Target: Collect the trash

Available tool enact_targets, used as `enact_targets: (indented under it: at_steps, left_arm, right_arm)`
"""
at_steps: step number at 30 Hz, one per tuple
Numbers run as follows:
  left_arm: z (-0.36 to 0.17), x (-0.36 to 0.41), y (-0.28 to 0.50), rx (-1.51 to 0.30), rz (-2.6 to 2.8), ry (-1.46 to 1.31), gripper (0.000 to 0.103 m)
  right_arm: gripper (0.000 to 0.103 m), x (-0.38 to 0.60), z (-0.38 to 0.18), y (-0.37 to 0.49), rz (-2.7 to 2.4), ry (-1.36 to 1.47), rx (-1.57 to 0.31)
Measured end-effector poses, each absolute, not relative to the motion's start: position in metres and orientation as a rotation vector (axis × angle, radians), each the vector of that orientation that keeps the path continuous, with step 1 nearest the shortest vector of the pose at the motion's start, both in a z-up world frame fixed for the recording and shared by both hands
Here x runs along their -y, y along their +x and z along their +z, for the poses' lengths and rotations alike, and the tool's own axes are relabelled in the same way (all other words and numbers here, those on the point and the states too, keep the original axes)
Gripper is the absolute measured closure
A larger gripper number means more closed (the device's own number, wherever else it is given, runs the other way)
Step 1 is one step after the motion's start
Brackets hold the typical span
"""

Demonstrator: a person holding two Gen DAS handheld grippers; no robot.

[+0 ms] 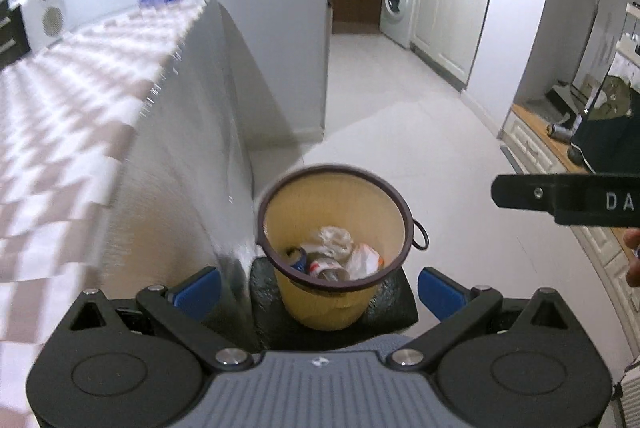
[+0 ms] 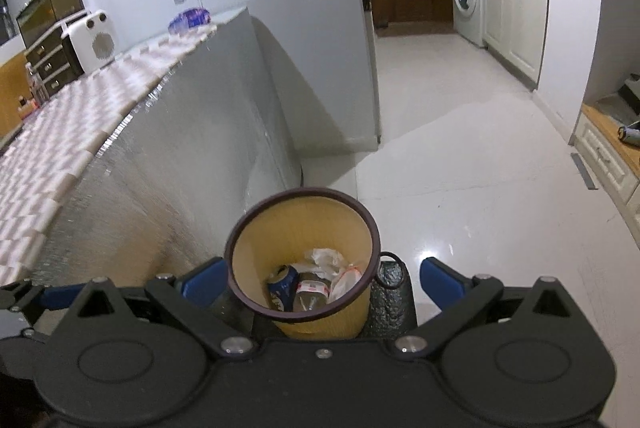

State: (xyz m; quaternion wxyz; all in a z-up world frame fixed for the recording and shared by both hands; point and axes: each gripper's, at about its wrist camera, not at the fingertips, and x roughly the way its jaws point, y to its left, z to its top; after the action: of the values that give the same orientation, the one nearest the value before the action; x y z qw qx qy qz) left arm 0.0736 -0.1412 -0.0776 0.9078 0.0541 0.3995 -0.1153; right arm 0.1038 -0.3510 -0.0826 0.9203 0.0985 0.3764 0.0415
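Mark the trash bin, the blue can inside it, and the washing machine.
trash bin (image 2: 362,228), right wrist view, on the dark rim at its right side.
blue can (image 2: 283,290), right wrist view, on its blue side wall.
washing machine (image 1: 398,4), left wrist view, on its white front panel.

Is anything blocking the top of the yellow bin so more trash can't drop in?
Nothing visible does. The yellow bin has an open top with no lid, and the trash lies low at the bottom. Both tools, right and left, are open and empty.
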Motion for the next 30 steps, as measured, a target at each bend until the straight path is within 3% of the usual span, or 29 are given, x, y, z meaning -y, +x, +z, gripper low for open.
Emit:
enact_targets:
  at_steps: [11, 30]
  left_arm:
    - [-0.027, 0.109, 0.020, -0.711, -0.195, 0.102, 0.000]
    - [-0.025, 0.044, -0.009, -0.701, -0.114, 0.046, 0.000]
  right_arm:
    - [0.000, 0.338, -0.036, 0.043, 0.064, 0.193, -0.654]
    - [0.000, 0.299, -0.034, -0.008, -0.013, 0.106, -0.656]
